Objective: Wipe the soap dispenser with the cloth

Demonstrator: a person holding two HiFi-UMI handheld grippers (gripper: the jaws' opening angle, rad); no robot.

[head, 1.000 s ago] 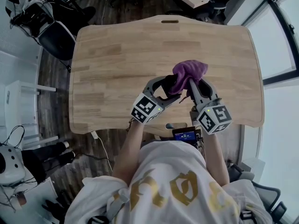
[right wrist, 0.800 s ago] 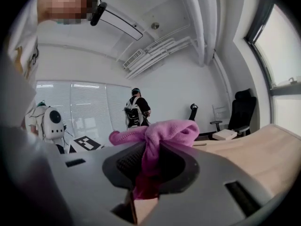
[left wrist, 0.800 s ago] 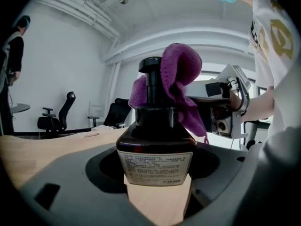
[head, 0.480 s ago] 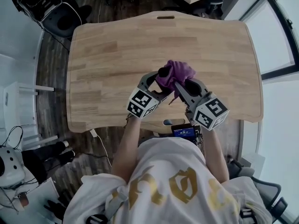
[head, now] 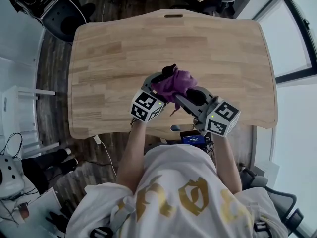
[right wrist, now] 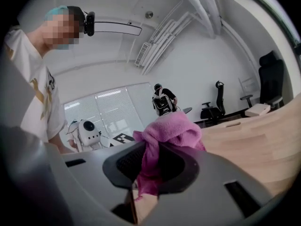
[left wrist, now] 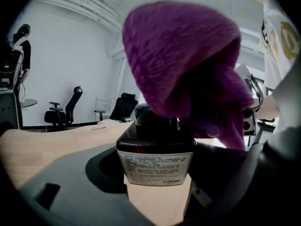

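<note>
My left gripper [head: 163, 81] clamps the soap bottle [left wrist: 155, 147] by the table [head: 114, 48] edge; my right gripper [head: 184, 95] pinches the purple cloth [head: 173, 83] draped over it.

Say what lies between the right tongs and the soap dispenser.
The purple fluffy cloth, clamped in the right tongs, drapes over the dark brown soap dispenser held by the left tongs; the left gripper view shows it.

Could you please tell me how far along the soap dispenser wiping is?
Done: left tongs grip the soap dispenser, right tongs grip the cloth. In hand: the cloth covers the dispenser's top. Left: its labelled body shows bare, seemingly unwiped.
</note>
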